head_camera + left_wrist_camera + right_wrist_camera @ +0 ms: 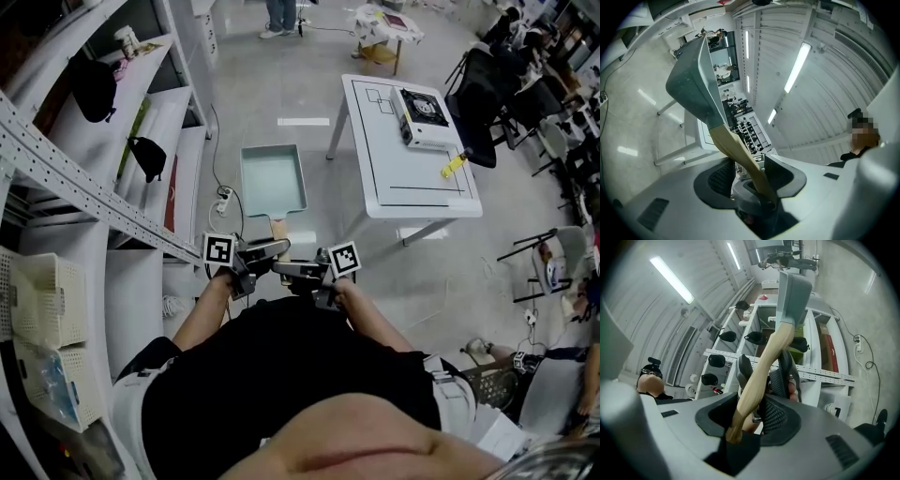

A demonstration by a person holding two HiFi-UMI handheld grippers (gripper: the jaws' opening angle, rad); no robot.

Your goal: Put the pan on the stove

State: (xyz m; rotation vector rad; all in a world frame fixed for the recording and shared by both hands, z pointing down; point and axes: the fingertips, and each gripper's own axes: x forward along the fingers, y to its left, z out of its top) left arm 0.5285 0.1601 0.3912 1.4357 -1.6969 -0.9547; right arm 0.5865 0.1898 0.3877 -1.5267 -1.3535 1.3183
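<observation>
pan [273, 178] is held up just ahead, long axis pointing far, its wooden handle [278, 228] clamped by both left gripper [261, 255] and right gripper [298, 270]; stove [424, 111] lies far right on the white table [375, 159], on the right gripper's side.

No legible text, brand, number or sign found in any view. The cube [218, 249] on the left claw [272, 249] and the cube [344, 259] on the right claw [286, 270] bear black-and-white square code patterns only, without letters. The counter [375, 178] carries drawn black outlines, unlettered.
</observation>
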